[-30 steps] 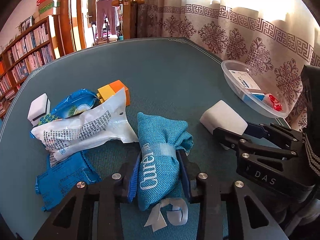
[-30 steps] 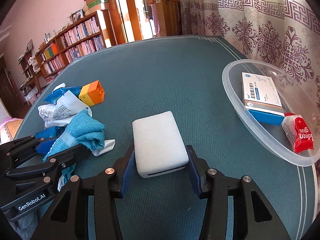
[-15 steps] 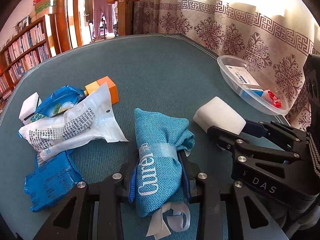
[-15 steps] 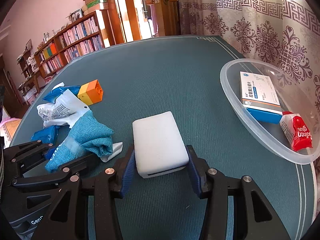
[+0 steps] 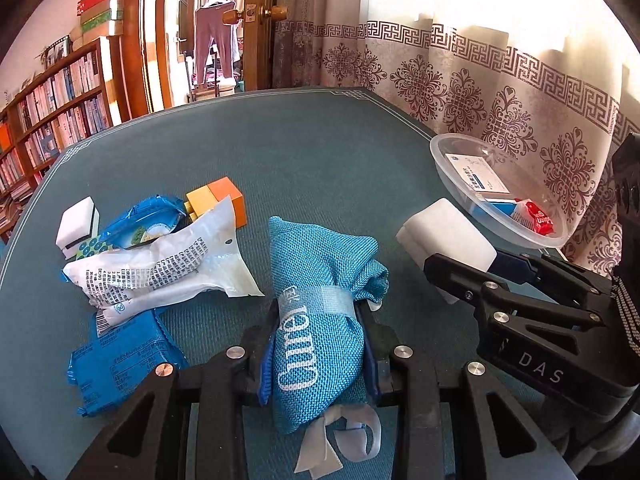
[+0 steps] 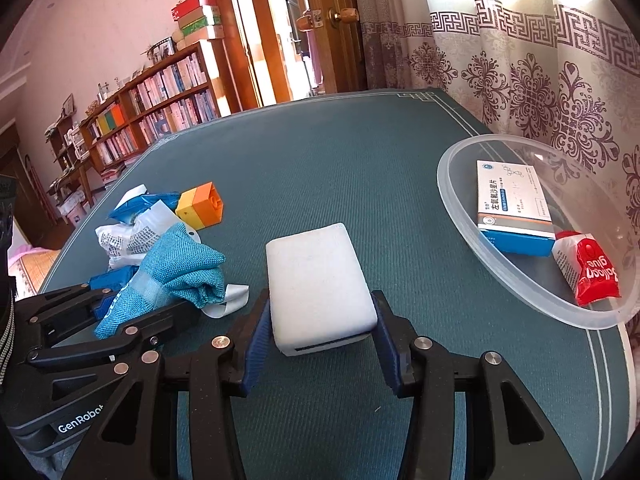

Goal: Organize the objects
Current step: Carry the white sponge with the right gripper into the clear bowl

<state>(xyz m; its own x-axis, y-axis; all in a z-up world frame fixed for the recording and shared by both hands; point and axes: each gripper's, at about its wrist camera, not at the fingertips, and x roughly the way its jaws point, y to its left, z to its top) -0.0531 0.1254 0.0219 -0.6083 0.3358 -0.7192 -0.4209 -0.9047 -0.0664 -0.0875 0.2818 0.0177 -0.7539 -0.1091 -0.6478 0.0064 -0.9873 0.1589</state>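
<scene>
We have the left gripper (image 5: 318, 344) clamped on the blue woven pouch (image 5: 320, 300), its pads pressed into the fabric, and the right gripper (image 6: 320, 332) clamped on the white sponge block (image 6: 318, 280). Taking the clear plastic bowl (image 6: 460, 216) as our landmark (it holds a medicine box (image 6: 512, 204) and a red glue packet (image 6: 592, 272)), the sponge sits near its left, the pouch farther left, and the heap of packets (image 5: 160, 264) with the orange-yellow block (image 6: 200, 206) farthest from it on the green table (image 6: 340, 168)
</scene>
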